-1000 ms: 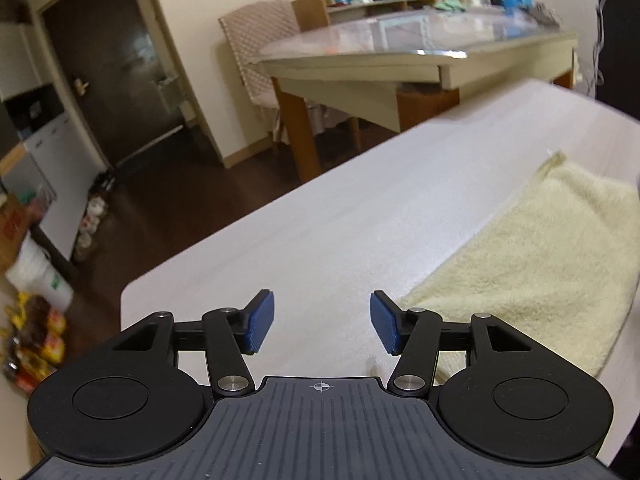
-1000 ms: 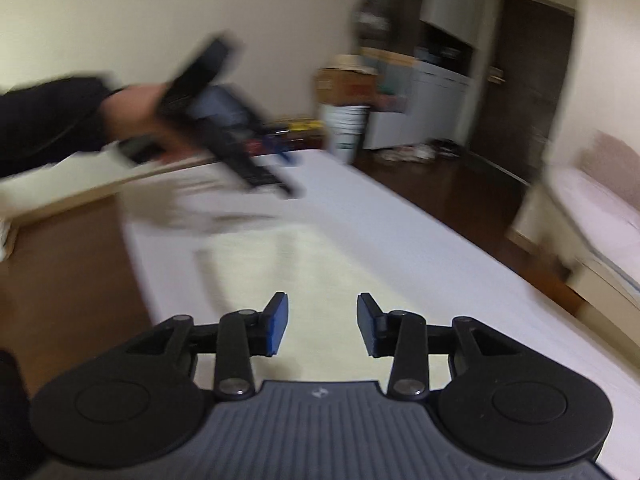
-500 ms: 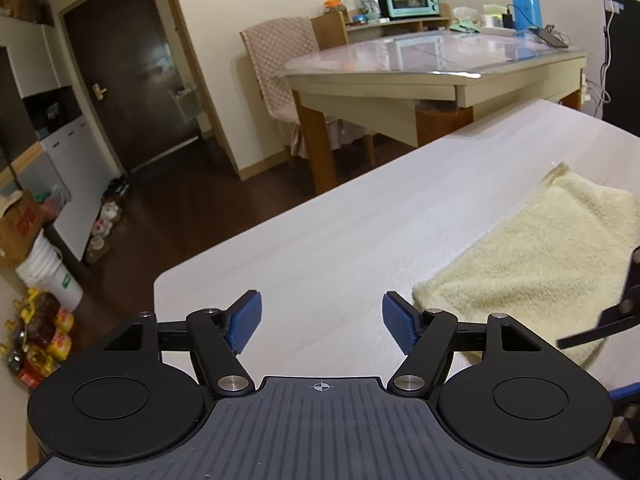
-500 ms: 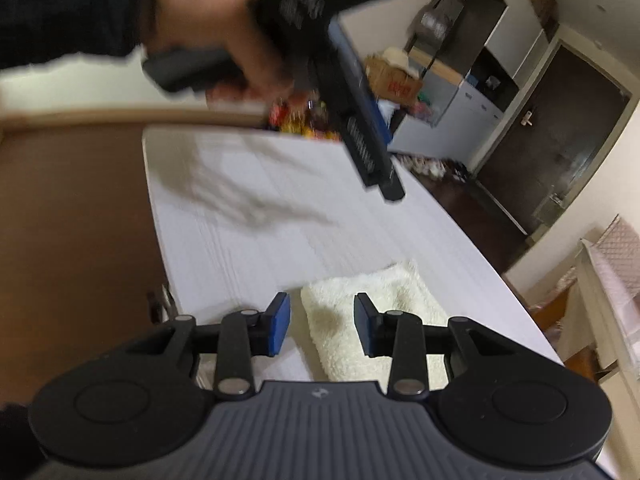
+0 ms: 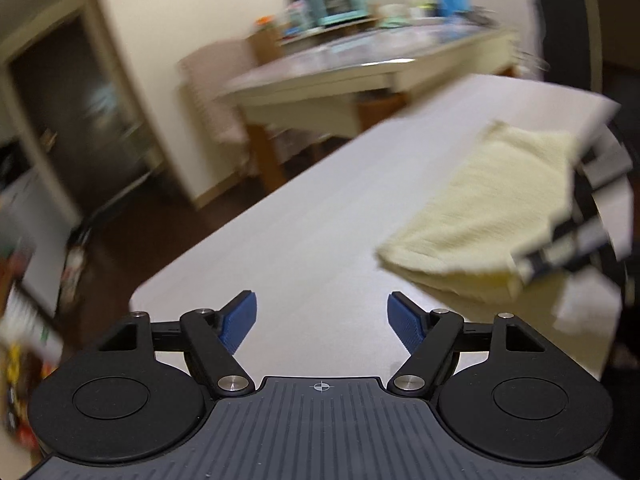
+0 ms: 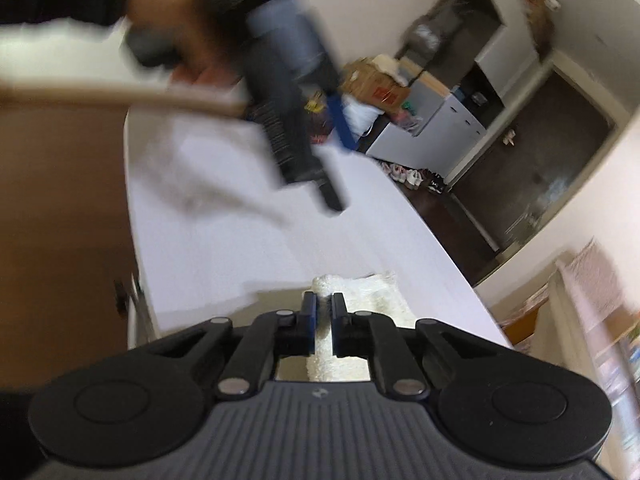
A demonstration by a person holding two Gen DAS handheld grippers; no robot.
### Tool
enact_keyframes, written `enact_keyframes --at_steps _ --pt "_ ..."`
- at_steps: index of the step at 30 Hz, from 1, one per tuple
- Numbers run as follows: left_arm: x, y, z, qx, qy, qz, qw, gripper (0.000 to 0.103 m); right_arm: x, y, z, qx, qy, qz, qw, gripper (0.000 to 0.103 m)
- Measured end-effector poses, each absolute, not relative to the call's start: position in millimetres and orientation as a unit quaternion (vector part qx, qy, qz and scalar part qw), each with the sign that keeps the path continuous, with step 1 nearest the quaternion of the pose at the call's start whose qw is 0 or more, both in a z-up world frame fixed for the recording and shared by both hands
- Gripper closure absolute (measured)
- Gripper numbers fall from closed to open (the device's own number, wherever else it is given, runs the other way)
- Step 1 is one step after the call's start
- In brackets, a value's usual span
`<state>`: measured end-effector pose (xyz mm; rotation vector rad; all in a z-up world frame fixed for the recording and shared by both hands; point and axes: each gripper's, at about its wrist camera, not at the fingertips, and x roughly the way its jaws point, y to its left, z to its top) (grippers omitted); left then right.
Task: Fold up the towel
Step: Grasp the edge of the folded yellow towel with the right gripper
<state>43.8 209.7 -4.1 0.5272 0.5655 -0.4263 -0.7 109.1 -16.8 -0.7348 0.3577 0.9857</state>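
left hand-held gripper (image 5: 322, 322): jaws spread, just widened, nothing between, over bare worktop (image 5: 280, 240) | towel (image 5: 480, 208): right of it, near worktop edge | right hand-held gripper (image 6: 323, 322): just closed, pinching towel corner | fold can begin

Dim indoor light, motion blur, fisheye warping

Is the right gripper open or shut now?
Shut on the towel. The right gripper has just closed, and its blue pads pinch the towel's edge above the white table.
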Motion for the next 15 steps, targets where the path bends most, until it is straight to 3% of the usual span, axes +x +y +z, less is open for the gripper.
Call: enact_keyframes --at_steps 2,4,15 --pt "40.9 199.7 -8.1 0.294 0.257 -0.237 0.890 0.027 15.0 91.5 1.2 -0.284 0.191 0.468 0.815 0.095" --pt "43.0 186.9 -12.6 0.330 0.247 -0.263 0.872 0.038 24.3 79.5 11.6 -0.257 0.202 0.470 0.820 0.095" --pt "61.1 130.1 -32.4 0.504 0.155 -0.319 0.787 0.040 43.3 42.2 31.6 -0.207 0.240 0.479 0.819 0.095"
